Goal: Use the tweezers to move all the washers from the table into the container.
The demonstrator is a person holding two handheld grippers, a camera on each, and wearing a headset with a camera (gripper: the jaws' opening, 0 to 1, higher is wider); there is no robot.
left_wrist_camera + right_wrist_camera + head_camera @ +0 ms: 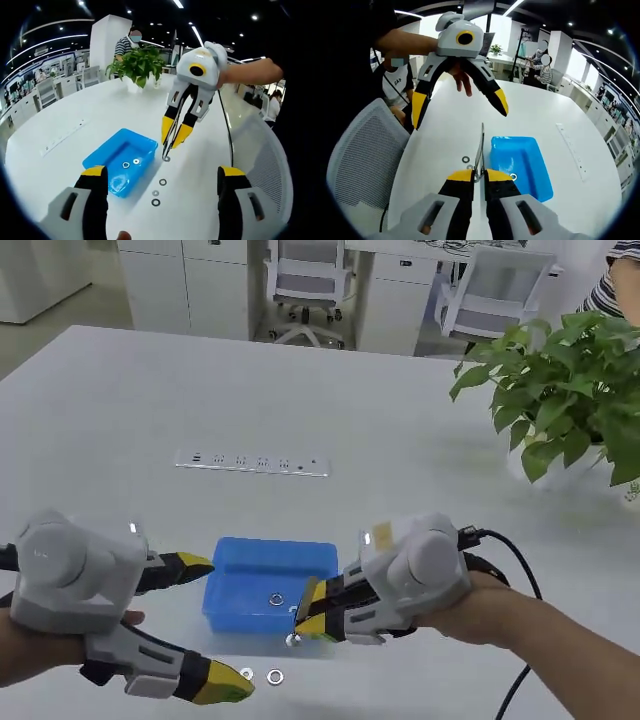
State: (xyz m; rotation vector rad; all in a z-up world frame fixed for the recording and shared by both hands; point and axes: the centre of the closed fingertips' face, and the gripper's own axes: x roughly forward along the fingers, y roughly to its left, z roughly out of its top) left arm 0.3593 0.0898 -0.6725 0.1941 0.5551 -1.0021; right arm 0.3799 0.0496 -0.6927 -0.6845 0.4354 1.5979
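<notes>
1. Showed the left gripper (222, 630) at the far left of the head view, jaws spread wide apart, nothing held between them.
2. Found two loose washers (275, 677) on the white table (120, 420), just right of that gripper's lower jaw and near the front edge of the container. Counted three in a short row on the table in the left gripper view.
3. Placed the blue container (240, 580) at the centre, between the two grippers, with two washers lying on its floor in the left gripper view.
4. Showed the tweezers (296, 628) just beside the container's front right corner, tips down at the table beside one more washer. Could not tell whether the tips had pinched it.
5. Showed the right gripper (305, 615) right of the container, yellow-tipped jaws clamped together on the upper part of the tweezers.
6. Found a white power strip (252, 462) farther back on the table, well apart from the container, and a leafy green plant (565, 390) at the far right.
</notes>
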